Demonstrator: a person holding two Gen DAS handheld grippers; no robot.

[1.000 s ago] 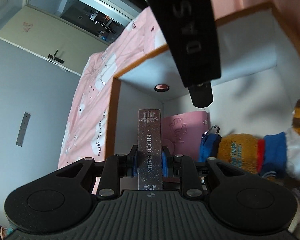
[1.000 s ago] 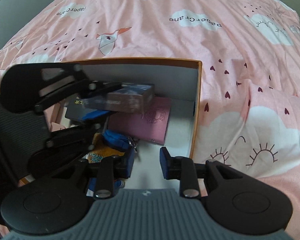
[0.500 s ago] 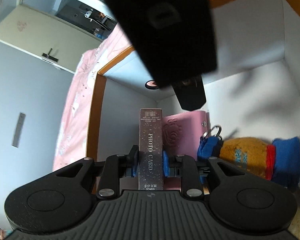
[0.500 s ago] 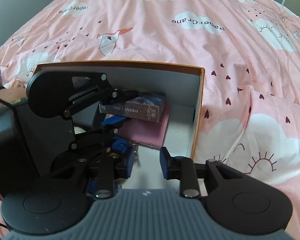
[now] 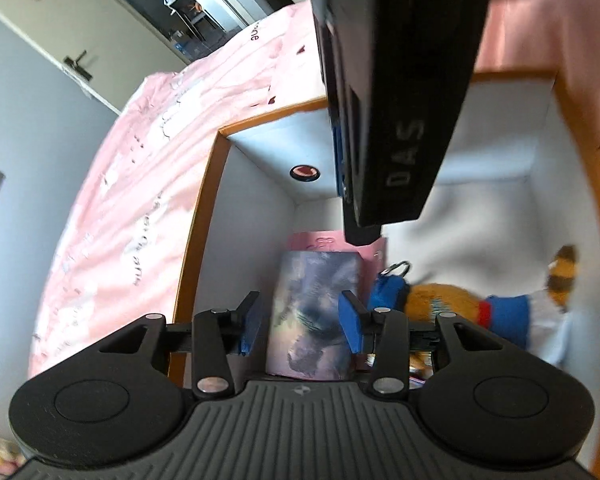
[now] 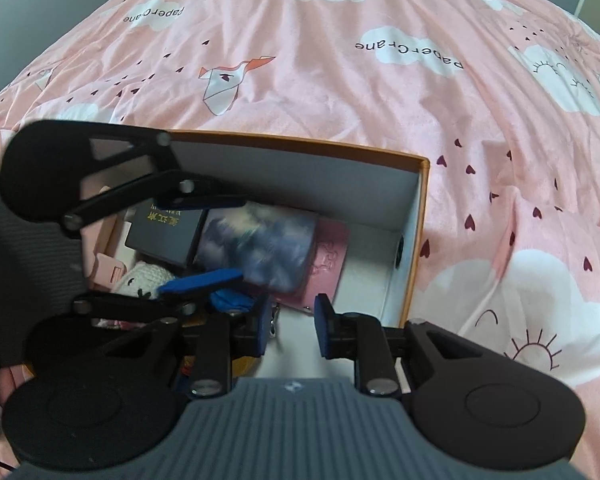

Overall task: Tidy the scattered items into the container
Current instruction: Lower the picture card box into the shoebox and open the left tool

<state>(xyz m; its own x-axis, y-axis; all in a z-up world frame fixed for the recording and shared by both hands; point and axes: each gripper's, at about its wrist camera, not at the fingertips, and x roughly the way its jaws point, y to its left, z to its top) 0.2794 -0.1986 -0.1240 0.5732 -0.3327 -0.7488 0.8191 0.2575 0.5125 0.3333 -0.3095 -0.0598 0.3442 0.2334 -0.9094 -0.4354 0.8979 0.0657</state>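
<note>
My left gripper (image 5: 300,320) is open inside the orange-rimmed white box (image 5: 204,200). The purple photo card box (image 5: 312,320) lies flat, blurred, between and below the open fingers, on a pink card holder (image 5: 320,240). From the right wrist view the left gripper (image 6: 204,240) spans the photo card box (image 6: 256,252) inside the box (image 6: 416,240). My right gripper (image 6: 290,330) is open and empty above the box's near end.
The box also holds a stuffed toy (image 5: 480,312), a blue keyring pouch (image 5: 388,292), a dark booklet (image 6: 164,232), a white knitted toy (image 6: 144,280) and a pink item (image 6: 100,264). Pink patterned bedding (image 6: 340,60) surrounds it.
My left gripper has opened and let go of the photo card box, which has dropped from on edge to flat on the pink holder. The right gripper has hardly moved.
</note>
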